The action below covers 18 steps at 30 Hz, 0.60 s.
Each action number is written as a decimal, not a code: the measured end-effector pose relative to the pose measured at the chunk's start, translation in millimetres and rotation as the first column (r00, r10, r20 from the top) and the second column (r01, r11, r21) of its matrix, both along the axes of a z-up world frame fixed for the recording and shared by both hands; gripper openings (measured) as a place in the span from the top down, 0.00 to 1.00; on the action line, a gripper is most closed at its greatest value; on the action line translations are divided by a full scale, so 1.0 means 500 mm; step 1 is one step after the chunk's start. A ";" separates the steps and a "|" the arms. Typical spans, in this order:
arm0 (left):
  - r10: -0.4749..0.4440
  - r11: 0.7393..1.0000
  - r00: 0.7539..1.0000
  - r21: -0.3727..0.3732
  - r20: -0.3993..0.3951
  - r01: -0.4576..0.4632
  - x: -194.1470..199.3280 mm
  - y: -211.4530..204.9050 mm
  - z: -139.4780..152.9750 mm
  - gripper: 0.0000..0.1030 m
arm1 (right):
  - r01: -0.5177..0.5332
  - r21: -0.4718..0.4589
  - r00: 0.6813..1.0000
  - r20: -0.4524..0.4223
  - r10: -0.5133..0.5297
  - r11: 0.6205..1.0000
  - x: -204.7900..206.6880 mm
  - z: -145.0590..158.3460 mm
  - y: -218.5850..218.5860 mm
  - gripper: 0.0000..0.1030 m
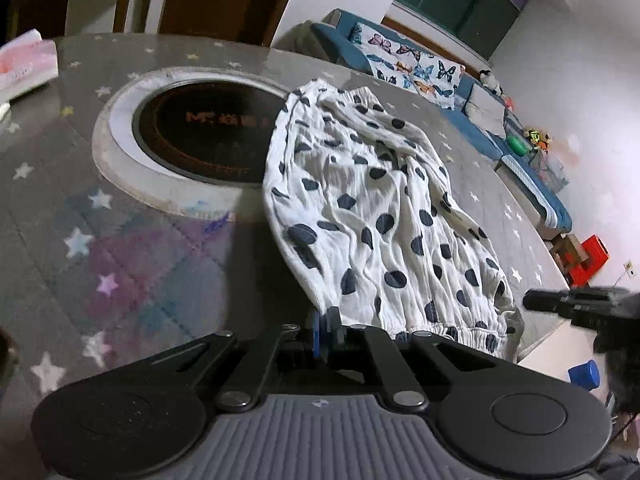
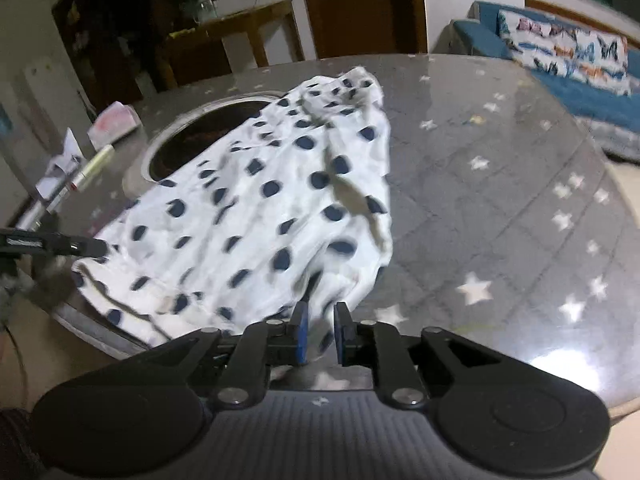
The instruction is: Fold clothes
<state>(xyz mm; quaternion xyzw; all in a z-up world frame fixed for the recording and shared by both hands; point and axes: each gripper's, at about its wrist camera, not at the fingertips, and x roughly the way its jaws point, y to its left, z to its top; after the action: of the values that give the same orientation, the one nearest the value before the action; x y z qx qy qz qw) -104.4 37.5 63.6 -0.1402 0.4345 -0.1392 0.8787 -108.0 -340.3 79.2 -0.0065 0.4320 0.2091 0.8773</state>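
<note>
A white garment with dark blue dots (image 1: 376,208) lies spread on the round grey star-patterned table (image 1: 120,240); it looks like trousers with an elastic hem. My left gripper (image 1: 326,326) is shut on the garment's near edge. In the right wrist view the same garment (image 2: 256,208) lies ahead. My right gripper (image 2: 320,330) has its jaws a little apart, with the garment's near corner between the blue pads (image 2: 301,334). The right gripper also shows at the right edge of the left wrist view (image 1: 532,300). The left gripper shows at the left edge of the right wrist view (image 2: 96,246).
A round black inset cooktop (image 1: 200,136) sits in the table's middle, partly under the garment. A pink tissue pack (image 1: 24,64) and a tube (image 2: 92,168) lie at the table's far left. A blue sofa (image 1: 500,136) stands beyond the table.
</note>
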 end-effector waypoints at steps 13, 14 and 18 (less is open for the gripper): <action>0.014 1.000 0.992 0.022 0.123 -0.017 0.087 -0.037 0.038 0.56 | -0.159 -0.099 0.968 0.178 0.175 0.982 0.238 0.074 0.131 0.74; 0.013 1.000 0.993 0.016 0.116 -0.015 0.100 -0.048 0.031 0.56 | -0.175 -0.107 0.964 0.182 0.192 0.979 0.262 0.070 0.150 0.74; 0.009 1.000 0.997 0.010 0.078 -0.010 0.142 -0.085 -0.005 0.56 | -0.225 -0.142 0.948 0.196 0.250 0.964 0.358 0.050 0.218 0.72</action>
<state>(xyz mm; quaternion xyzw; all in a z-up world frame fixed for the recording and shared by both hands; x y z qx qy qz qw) -33.4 -4.8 61.3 -0.1323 0.3999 -0.1383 0.8963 70.9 -231.4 104.1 -0.1325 0.3436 0.2858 0.8847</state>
